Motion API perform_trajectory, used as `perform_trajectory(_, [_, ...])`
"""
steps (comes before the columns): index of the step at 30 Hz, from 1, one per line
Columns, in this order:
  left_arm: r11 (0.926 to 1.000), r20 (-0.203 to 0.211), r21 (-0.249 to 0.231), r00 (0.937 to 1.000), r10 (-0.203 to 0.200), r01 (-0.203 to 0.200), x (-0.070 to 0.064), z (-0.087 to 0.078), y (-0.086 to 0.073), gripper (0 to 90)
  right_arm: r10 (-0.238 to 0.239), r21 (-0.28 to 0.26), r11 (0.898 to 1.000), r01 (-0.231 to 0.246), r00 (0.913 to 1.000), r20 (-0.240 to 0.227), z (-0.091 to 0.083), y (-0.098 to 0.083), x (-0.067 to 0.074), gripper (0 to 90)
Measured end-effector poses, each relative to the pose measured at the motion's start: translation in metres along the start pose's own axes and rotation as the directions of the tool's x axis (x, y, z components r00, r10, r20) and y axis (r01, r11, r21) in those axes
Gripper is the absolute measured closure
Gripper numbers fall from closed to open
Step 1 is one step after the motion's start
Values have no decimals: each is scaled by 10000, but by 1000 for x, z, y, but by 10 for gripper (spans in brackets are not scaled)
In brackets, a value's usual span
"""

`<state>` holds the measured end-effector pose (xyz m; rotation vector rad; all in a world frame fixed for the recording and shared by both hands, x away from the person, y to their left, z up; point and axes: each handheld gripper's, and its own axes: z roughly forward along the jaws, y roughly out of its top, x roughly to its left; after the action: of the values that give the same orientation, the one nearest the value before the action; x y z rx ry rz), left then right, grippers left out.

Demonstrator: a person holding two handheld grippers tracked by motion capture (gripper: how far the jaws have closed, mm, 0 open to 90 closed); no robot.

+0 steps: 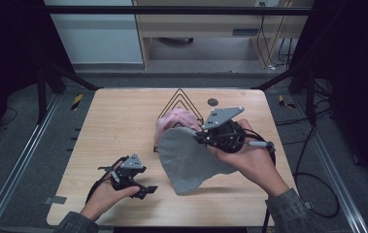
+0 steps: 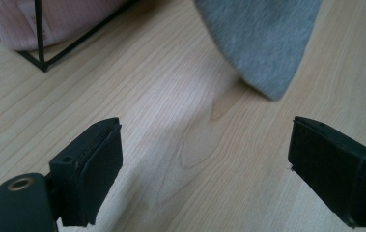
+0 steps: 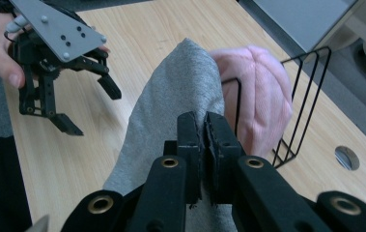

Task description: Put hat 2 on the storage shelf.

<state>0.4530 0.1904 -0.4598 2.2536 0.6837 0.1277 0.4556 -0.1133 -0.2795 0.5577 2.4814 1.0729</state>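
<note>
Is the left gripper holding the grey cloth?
No. The left gripper is open over bare table; the cloth hangs beyond it.

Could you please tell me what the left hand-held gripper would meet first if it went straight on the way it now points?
Probably the hanging tip of the grey fabric cloth. The left hand-held gripper, jaws open, has bare light wooden table ahead, then that cloth slightly right of centre; depth is unclear, so it may pass just beside it.

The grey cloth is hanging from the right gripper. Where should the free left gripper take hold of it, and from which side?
Probably the lowest hanging corner of the grey cloth. The right gripper pinches its upper edge, so the cloth hangs free and tapers to a point just above the table. The left gripper is open and faces that corner; coming level from the person's left, its jaws could close on both faces.
</note>
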Motion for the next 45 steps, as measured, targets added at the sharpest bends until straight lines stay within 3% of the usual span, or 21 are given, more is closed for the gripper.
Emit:
perform_trajectory(14, [9987, -52, -503, 9999, 103, -105, 2, -10, 9, 141, -355, -129, 9993, 355, 9994, -12, 2, 28, 2, 858])
perform_trajectory(18, [9972, -91, -693, 9996, 263, -269, 2, -16, 18, 145, -519, -178, 9985, 519, 9986, 39, -3, 35, 2, 859])
perform_trajectory(24, [9962, -193, -492, 9973, 712, -721, 1, -17, 35, 151, -698, -219, 9973, 700, 9975, 108, -9, 45, 3, 859])
perform_trajectory(28, [9936, -176, -618, 9955, 935, -944, 0, -17, 50, 158, -786, -345, 9963, 789, 9969, 103, -14, 50, 4, 861])
perform_trajectory(40, [9851, -49, -1628, 9985, 546, -547, 13, -30, 77, 230, -1012, -481, 9937, 1013, 9949, 50, -21, 62, 10, 861])
perform_trajectory(45, [9853, 33, -1616, 9984, 560, -547, 21, -30, 84, 257, -1064, -486, 9931, 1064, 9943, 18, -19, 64, 11, 862])
